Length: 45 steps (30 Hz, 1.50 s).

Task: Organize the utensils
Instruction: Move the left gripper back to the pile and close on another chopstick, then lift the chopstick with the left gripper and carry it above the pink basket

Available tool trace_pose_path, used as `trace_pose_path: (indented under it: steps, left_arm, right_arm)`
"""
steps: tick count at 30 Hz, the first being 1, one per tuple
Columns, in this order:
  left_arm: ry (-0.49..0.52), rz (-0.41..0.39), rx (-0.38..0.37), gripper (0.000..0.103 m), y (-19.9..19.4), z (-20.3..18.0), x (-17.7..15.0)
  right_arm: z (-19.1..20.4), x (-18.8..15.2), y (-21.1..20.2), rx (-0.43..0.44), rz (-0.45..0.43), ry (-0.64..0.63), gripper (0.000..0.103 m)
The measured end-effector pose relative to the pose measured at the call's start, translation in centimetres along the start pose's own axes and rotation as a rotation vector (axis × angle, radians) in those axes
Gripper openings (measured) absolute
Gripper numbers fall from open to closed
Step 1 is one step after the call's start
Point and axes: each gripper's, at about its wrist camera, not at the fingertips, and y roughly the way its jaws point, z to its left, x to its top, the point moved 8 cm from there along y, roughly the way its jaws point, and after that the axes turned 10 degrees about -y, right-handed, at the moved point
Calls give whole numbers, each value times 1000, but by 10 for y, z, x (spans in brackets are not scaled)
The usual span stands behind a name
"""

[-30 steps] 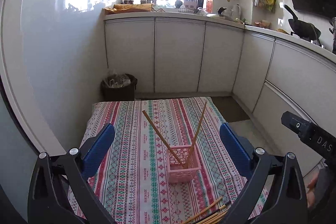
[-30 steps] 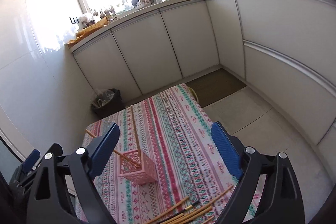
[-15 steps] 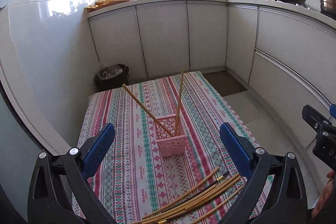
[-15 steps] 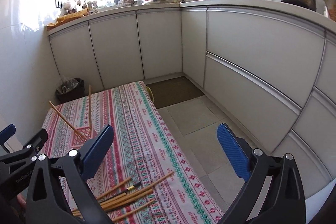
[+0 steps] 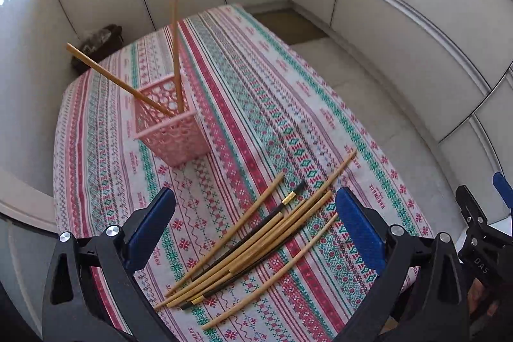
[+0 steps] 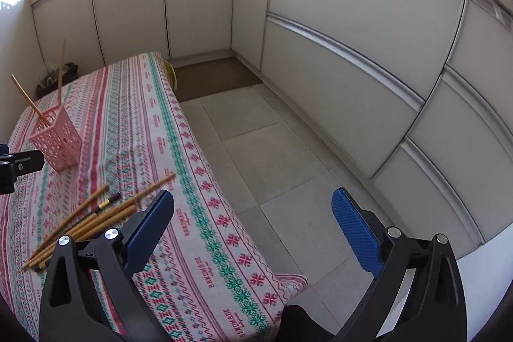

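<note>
Overhead, left hand-held gripper [image 5: 255, 228] gapes above loose chopsticks [image 5: 256, 241]

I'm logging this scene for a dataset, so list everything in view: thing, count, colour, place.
loose chopsticks: about nine, mostly tan, at least one black with a gold band; a pile on the near tablecloth.
basket: one, pink, perforated; left part of the table.
standing chopsticks: two, tan; leaning in the basket.
tablecloth: one, red, green and white stripes; covers the table.
bin: one, dark; floor beyond the table.
cabinets: white; along the walls.
left gripper: open, blue fingers, above the pile.
right gripper: open, over the table's right edge.
</note>
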Motion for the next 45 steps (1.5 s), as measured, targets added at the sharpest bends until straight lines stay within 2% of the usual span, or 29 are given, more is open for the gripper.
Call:
trace_pose_path:
  steps: [2, 5, 8, 10, 13, 16, 19, 22, 27, 30, 34, 36, 38, 40, 43, 45]
  left_arm:
    - [-3, 82, 3, 96, 24, -1, -4]
    - [0, 153, 39, 96, 52, -2, -8]
    - [1, 204, 33, 93, 72, -1, -9]
    - [-11, 247, 19, 77, 85, -1, -10]
    - [2, 274, 32, 66, 98, -1, -8]
    - [18, 293, 36, 61, 108, -5, -7]
    - [25, 301, 45, 51, 119, -5, -4]
    - [28, 323, 44, 31, 131, -2, -4]
    - [48, 328, 17, 25, 143, -1, 0]
    - [81, 306, -3, 17, 146, -3, 2]
    - [76, 239, -25, 15, 143, -4, -1]
    - [77, 190, -24, 14, 132, 3, -1]
    - [43, 135, -49, 14, 110, 13, 0]
    - [25, 67, -64, 13, 76, 20, 1]
    - [4, -55, -83, 13, 27, 34, 2]
    - [8, -125, -100, 13, -5, 40, -5]
  right_arm:
    - [-1, -5, 6, 68, 36, 28, 96]
    - [-4, -9, 10, 61, 49, 18, 96]
    - [-3, -10, 14, 61, 60, -11, 96]
    - [-1, -12, 17, 82, 73, -14, 96]
    - [3, -12, 23, 120, 93, -10, 96]
    - [7, -13, 25, 147, 113, -9, 96]
    - [9, -13, 26, 155, 116, -9, 96]
    - [10, -12, 27, 149, 119, -12, 96]
    - [13, -13, 32, 145, 139, -7, 96]
    - [18, -12, 34, 135, 145, -12, 96]
    - [29, -7, 40, 154, 164, -6, 96]
    - [35, -4, 45, 194, 184, 19, 95]
    - [38, 1, 49, 221, 201, 60, 89]
    - [44, 7, 57, 243, 228, 102, 89]
    - [58, 12, 77, 282, 326, 183, 89]
    - [68, 14, 93, 279, 402, 243, 84]
